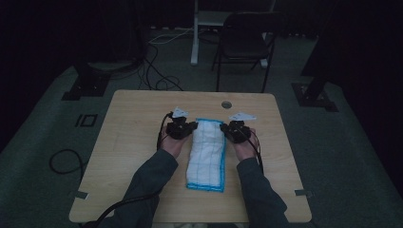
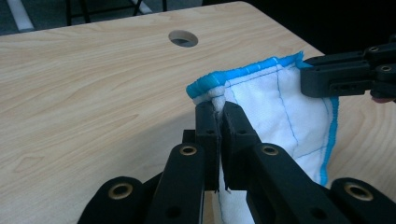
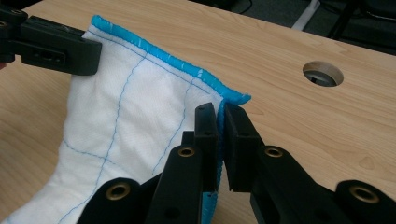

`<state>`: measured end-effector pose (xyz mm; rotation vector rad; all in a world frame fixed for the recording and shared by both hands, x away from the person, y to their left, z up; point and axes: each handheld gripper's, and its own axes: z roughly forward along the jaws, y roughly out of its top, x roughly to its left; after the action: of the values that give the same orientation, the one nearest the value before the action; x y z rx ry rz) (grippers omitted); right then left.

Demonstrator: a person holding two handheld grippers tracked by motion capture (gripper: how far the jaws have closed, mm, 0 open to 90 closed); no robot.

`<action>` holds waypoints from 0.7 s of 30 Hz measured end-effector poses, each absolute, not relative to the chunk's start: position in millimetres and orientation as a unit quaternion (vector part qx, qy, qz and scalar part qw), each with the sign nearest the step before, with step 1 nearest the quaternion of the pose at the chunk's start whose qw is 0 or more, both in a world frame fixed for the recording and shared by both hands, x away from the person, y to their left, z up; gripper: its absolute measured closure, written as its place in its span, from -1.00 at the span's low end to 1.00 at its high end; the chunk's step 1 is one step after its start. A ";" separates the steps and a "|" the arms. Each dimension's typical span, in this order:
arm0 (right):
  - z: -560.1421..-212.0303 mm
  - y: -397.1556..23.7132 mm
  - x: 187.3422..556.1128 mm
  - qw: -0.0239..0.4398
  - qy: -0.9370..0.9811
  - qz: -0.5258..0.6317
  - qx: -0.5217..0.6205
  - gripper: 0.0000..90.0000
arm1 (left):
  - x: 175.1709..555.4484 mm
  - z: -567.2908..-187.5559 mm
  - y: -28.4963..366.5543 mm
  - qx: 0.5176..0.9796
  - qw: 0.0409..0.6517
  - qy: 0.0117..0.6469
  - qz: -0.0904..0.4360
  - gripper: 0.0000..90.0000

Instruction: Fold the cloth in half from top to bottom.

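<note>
1. High view: a white cloth [image 1: 206, 154] with a blue edge is seen in the middle of the counter [image 1: 133, 142], folded into a long strip. The left tongs [image 1: 188, 127] and the right tongs [image 1: 227, 128] are placed at its two far corners.
2. In the left gripper view, the left tongs [image 2: 219, 112] are clamped on the blue corner; in the right gripper view, the right tongs [image 3: 221, 112] are clamped on the other far corner.
3. The far end is lifted off the counter, so the step in hand is judged to be another fold.
4. For the next move, both corners should probably be carried together toward the near end, at equal height, and laid edge on edge.
5. The high view is dark; the number of layers cannot be made out, and the near end is cut off in both gripper views.
</note>
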<state>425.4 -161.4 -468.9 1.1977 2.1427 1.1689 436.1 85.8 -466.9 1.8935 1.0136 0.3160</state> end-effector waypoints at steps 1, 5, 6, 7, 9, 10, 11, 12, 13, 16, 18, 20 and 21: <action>-468.6 -161.4 423.7 0.210 0.770 0.422 0.430 0.90 | 434.4 -466.6 86.2 0.772 0.468 0.412 0.129 0.94; -466.7 -161.6 416.2 0.210 0.768 0.428 0.427 0.90 | 427.5 -465.2 88.8 0.770 0.474 0.407 0.128 0.94; -466.2 -161.6 414.3 0.209 0.769 0.429 0.424 0.90 | 425.9 -464.9 90.0 0.771 0.474 0.406 0.127 0.94; -465.7 -161.2 412.4 0.209 0.769 0.431 0.424 0.90 | 424.1 -464.9 90.9 0.771 0.475 0.405 0.127 0.94; -464.8 -161.1 408.7 0.209 0.769 0.434 0.421 0.90 | 420.8 -464.6 93.1 0.771 0.477 0.403 0.125 0.94; -464.5 -161.2 406.9 0.209 0.769 0.436 0.419 0.90 | 419.1 -464.5 94.2 0.770 0.479 0.403 0.124 0.94; -464.2 -161.0 404.9 0.208 0.767 0.438 0.419 0.90 | 417.4 -464.3 95.3 0.770 0.480 0.402 0.124 0.94; -464.0 -161.0 402.9 0.208 0.768 0.439 0.417 0.90 | 415.9 -464.1 96.1 0.770 0.481 0.402 0.123 0.94; -463.8 -160.7 401.0 0.208 0.767 0.441 0.416 0.89 | 414.4 -464.0 96.9 0.770 0.482 0.401 0.123 0.94; -463.6 -159.7 395.4 0.209 0.768 0.443 0.413 0.90 | 409.6 -463.8 98.6 0.769 0.485 0.399 0.121 0.94; -464.0 -159.7 392.5 0.209 0.768 0.444 0.412 0.90 | 406.5 -463.9 99.8 0.768 0.487 0.398 0.118 0.94; -464.6 -160.2 390.4 0.207 0.769 0.445 0.411 0.90 | 403.8 -464.3 100.7 0.768 0.490 0.397 0.117 0.94; -465.0 -160.2 389.5 0.207 0.769 0.445 0.410 0.90 | 402.7 -464.6 101.0 0.768 0.490 0.396 0.117 0.94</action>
<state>389.5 -160.2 -465.0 1.1433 2.1414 1.2385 402.7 101.0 -464.6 1.8661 0.9616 0.2833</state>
